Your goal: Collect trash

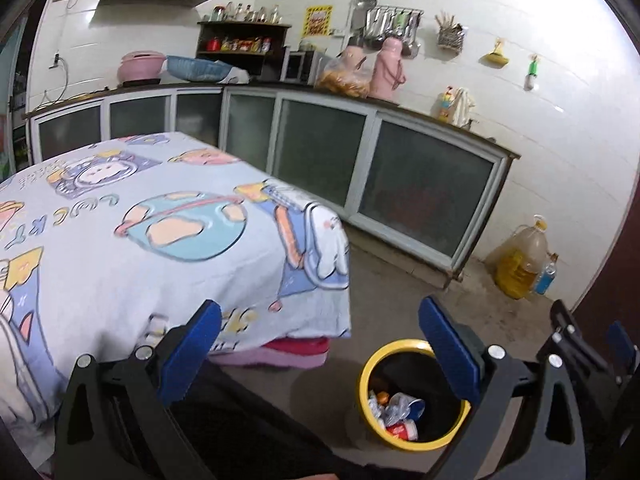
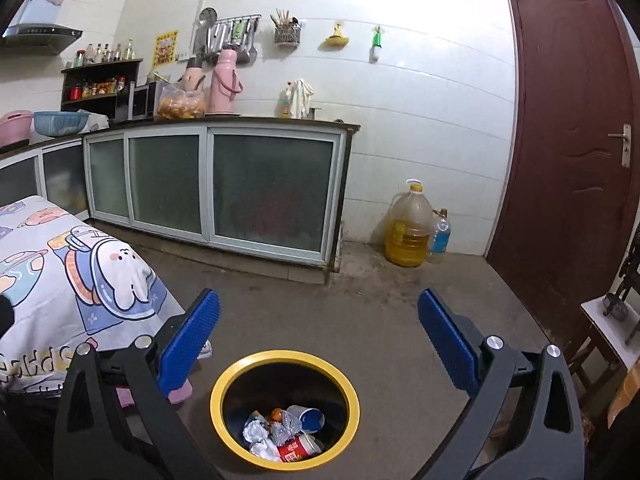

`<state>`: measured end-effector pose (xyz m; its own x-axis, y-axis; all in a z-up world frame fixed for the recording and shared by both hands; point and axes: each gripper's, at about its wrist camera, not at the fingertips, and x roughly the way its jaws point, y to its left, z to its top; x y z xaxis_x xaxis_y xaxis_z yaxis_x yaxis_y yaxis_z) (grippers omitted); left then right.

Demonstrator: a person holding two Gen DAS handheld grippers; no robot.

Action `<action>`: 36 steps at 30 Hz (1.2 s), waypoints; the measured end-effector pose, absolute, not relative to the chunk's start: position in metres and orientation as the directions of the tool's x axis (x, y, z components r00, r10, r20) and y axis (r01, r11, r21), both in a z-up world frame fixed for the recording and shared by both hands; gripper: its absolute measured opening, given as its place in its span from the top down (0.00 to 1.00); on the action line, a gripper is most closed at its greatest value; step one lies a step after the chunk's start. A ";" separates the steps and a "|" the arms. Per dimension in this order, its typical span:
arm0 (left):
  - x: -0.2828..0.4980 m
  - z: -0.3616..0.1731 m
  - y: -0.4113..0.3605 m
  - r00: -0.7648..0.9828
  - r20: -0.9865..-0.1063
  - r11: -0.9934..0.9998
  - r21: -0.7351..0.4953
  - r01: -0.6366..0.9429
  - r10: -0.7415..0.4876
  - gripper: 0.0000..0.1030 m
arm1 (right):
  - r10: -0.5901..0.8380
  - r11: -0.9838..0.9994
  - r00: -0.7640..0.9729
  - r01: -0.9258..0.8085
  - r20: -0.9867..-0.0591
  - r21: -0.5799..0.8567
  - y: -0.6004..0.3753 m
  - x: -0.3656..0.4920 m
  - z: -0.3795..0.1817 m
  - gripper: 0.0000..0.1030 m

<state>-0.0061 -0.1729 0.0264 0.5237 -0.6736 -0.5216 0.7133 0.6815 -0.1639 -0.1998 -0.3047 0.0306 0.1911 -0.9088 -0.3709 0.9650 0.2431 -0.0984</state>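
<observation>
A yellow-rimmed black trash bin (image 2: 352, 404) stands on the floor and holds crumpled foil, paper cups and other trash (image 2: 286, 434). My right gripper (image 2: 318, 340) hovers above the bin, open, nothing between its blue fingers (image 2: 192, 344). In the left wrist view the same bin (image 1: 366, 376) sits low right, with trash (image 1: 396, 412) inside. My left gripper (image 1: 320, 348) is open and empty, left of the bin, over the table's corner and the floor. Part of the right gripper (image 1: 592, 360) shows at the right edge there.
A table under a cartoon-print cloth (image 1: 140, 220) fills the left; pink things (image 1: 292, 352) lie under its corner. Glass-door counters (image 2: 240, 188) run along the tiled wall. A large oil jug (image 2: 408, 228) and a small bottle (image 2: 440, 236) stand by a red door (image 2: 572, 128). A small stand (image 2: 612, 328) is at right.
</observation>
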 end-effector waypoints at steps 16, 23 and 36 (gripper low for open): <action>-0.033 0.030 -0.172 0.563 -0.484 0.669 -0.064 0.741 -0.670 0.08 | -0.920 0.242 0.199 0.966 -0.336 -0.090 -0.293 -0.206 0.030 0.08; -0.030 0.028 -0.171 0.549 -0.496 0.668 -0.091 0.738 -0.673 0.08 | -0.918 0.247 0.205 0.965 -0.341 -0.083 -0.293 -0.207 0.029 0.08; -0.027 0.023 -0.171 0.523 -0.496 0.646 -0.107 0.755 -0.693 0.08 | -0.916 0.251 0.209 0.964 -0.343 -0.085 -0.292 -0.203 0.027 0.08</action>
<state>-0.0270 -0.1712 0.0233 0.5228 -0.6934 -0.4959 0.7555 0.6463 -0.1074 -0.2034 -0.2924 0.0266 0.2086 -0.9159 -0.3430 0.9641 0.2515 -0.0851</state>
